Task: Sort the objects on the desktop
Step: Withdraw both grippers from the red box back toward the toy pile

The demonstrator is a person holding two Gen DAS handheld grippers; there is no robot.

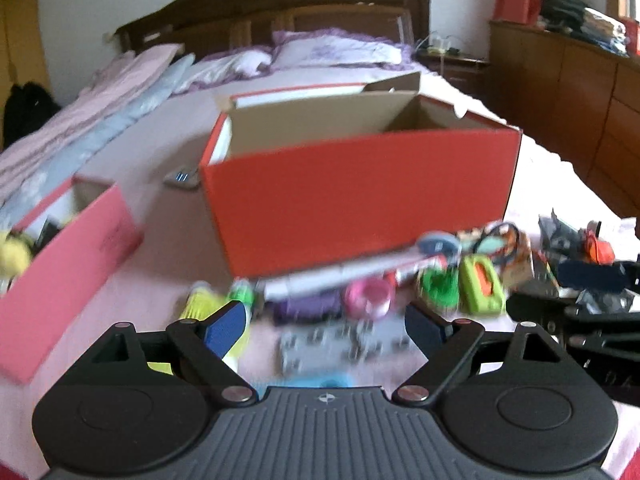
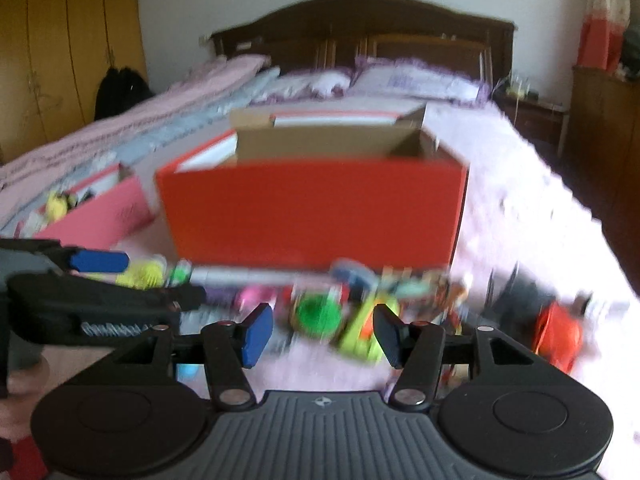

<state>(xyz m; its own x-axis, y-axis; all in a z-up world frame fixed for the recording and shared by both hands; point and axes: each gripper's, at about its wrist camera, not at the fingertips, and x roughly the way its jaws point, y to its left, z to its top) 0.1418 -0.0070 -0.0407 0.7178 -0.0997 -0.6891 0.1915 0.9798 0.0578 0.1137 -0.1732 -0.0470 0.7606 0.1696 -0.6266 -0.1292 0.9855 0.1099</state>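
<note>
A pile of small objects lies on the bed in front of an open red box (image 1: 360, 196), also in the right wrist view (image 2: 312, 212). The pile holds a pink round thing (image 1: 368, 298), a green spiky ball (image 1: 438, 286), a lime and orange toy (image 1: 482, 284), a purple item (image 1: 308, 306) and a grey blister pack (image 1: 336, 346). My left gripper (image 1: 326, 326) is open and empty above the blister pack. My right gripper (image 2: 322, 334) is open and empty, just short of the green ball (image 2: 318, 314) and lime toy (image 2: 366, 332). Both views are blurred.
A pink box (image 1: 68, 276) with a yellow toy inside stands at the left, also seen from the right wrist (image 2: 100, 212). An orange object (image 2: 558, 336) lies at the right. Pillows and a wooden headboard (image 1: 280, 4) are behind; a dresser (image 1: 580, 92) stands on the right.
</note>
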